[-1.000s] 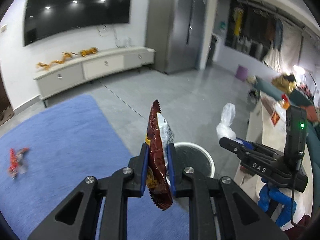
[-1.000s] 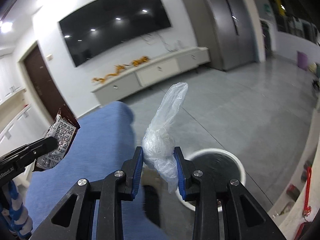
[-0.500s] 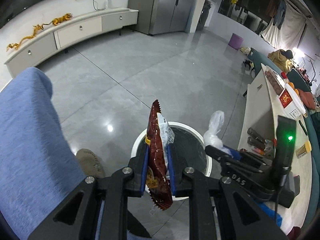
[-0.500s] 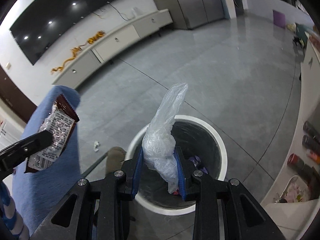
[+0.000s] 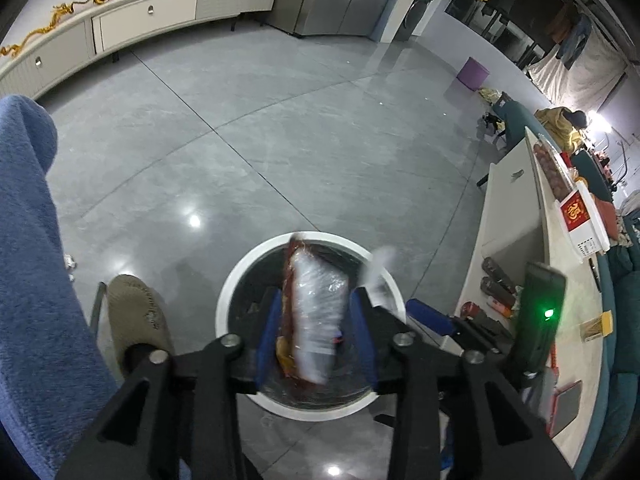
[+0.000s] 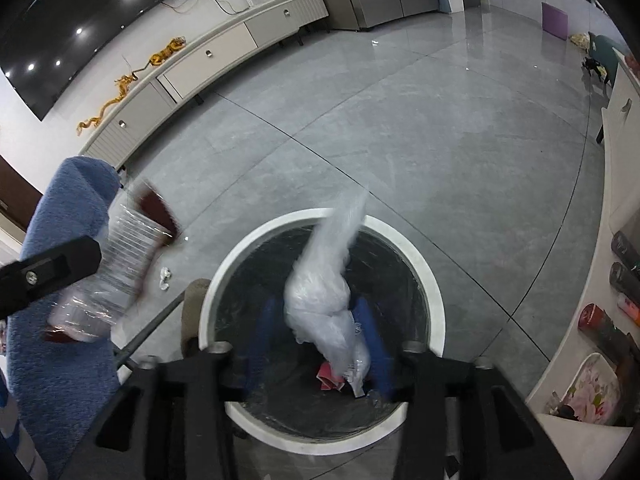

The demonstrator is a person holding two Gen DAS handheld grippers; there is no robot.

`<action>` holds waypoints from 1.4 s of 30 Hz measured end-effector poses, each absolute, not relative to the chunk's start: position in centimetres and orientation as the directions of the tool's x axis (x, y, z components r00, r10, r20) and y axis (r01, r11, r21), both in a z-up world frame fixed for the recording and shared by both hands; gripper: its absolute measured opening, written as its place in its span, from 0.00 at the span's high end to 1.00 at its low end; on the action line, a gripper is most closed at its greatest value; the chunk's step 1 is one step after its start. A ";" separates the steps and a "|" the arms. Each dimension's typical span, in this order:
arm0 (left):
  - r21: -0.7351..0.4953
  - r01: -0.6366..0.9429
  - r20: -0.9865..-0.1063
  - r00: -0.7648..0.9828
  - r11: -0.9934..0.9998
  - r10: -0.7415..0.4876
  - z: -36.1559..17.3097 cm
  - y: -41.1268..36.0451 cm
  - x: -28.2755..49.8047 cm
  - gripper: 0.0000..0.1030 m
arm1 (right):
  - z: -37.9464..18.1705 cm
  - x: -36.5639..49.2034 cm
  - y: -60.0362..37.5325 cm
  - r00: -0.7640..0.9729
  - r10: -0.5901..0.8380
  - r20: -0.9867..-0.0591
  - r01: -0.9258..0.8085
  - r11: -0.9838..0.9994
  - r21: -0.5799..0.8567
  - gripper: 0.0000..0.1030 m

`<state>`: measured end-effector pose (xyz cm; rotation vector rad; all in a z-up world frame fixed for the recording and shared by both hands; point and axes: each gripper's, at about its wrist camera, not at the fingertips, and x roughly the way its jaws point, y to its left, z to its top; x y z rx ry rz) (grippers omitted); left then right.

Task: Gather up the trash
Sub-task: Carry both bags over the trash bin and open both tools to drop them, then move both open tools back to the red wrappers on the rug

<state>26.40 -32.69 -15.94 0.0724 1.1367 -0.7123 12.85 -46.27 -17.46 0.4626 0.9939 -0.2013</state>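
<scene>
A round white-rimmed trash bin [image 5: 232, 292] with a black liner stands on the grey floor, right under both grippers; it also shows in the right wrist view [image 6: 434, 300]. My left gripper [image 5: 316, 340] is open above the bin, and the brown snack wrapper [image 5: 312, 312] is loose and blurred between its spread blue pads. My right gripper [image 6: 320, 340] is open too, with the clear plastic bag [image 6: 324, 292] blurred and loose over the bin mouth. The wrapper also shows in the right wrist view [image 6: 116, 264] at the left gripper's tip. Some trash [image 6: 332, 376] lies inside the bin.
A blue rug [image 5: 28, 264] lies to the left. A tan slipper [image 5: 136, 316] sits beside the bin. A white counter [image 5: 516, 232] with bottles and boxes runs along the right. A TV cabinet [image 5: 144, 20] stands at the far wall. Small white scraps [image 6: 164, 276] lie on the floor.
Both grippers tilted down over the bin and opened. The wrapper and the plastic bag have come loose from the pads and are blurred with motion.
</scene>
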 end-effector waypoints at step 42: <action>-0.063 0.330 -0.465 0.825 0.942 -0.320 2.1 -11.8 11.3 0.30 | 2.5 4.7 -32.7 0.820 -0.110 -0.562 0.244 0.955 0.168 0.31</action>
